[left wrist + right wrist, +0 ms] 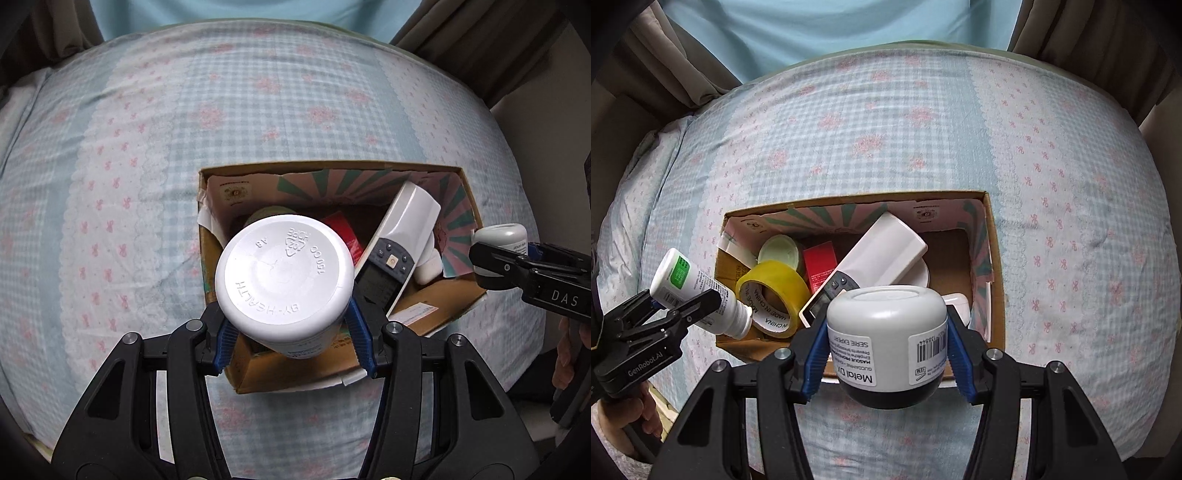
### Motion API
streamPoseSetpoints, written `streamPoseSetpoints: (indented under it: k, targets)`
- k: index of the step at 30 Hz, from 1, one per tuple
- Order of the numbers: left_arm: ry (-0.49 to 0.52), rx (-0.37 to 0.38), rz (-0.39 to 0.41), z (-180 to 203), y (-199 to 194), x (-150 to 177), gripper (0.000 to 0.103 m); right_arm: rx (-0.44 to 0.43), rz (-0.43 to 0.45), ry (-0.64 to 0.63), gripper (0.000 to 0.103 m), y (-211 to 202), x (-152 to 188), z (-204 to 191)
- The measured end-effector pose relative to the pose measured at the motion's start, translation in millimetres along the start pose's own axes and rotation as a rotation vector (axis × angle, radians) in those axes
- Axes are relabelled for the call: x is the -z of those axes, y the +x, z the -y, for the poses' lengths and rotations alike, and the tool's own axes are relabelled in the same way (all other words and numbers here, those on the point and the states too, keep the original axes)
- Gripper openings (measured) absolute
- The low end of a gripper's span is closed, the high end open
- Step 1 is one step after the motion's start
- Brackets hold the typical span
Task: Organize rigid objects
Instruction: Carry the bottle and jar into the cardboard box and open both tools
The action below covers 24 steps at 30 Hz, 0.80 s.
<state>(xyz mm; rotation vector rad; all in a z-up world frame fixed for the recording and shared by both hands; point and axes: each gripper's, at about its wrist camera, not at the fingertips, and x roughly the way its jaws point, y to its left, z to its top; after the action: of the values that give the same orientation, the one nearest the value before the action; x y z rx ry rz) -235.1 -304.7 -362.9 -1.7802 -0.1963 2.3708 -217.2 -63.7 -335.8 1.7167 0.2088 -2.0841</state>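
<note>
An open cardboard box (474,206) (995,258) lies on the bed. My left gripper (291,332) is shut on a white supplement bottle (282,273), bottom towards the camera, held over the box's near left part; the bottle also shows in the right wrist view (698,288). My right gripper (886,354) is shut on a white jar with a dark lid (886,332), held above the box's near edge; it also shows in the left wrist view (498,240). Inside the box lie a white remote (879,254) (402,236), yellow tape (774,295), a red packet (820,266) and a pale lid (779,251).
The box rests on a blue checked bedsheet with pink flowers (258,110) (1071,184). Curtains (665,74) and a light blue wall (831,29) lie beyond the bed's far edge. A small white case (958,306) sits in the box's right part.
</note>
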Motion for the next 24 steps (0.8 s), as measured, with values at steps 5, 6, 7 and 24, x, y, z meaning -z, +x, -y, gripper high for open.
streamPoseSetpoints:
  k: [5,6,7,24]
  targets:
    - [0.07,0.004,-0.039,6.3,29.2,8.7,0.048,0.01,-0.051,0.054,0.053,38.2,7.7,9.1]
    - [0.084,0.002,-0.046,7.9,32.6,10.3,0.048,0.011,-0.062,0.06,0.053,43.7,9.6,11.0]
    - [0.095,-0.001,-0.05,8.8,35.0,11.6,0.048,0.012,-0.071,0.065,0.053,48.0,11.1,12.3]
    - [0.174,0.041,0.0,14.9,18.2,15.1,0.103,-0.023,-0.095,0.113,0.103,51.3,9.9,16.0]
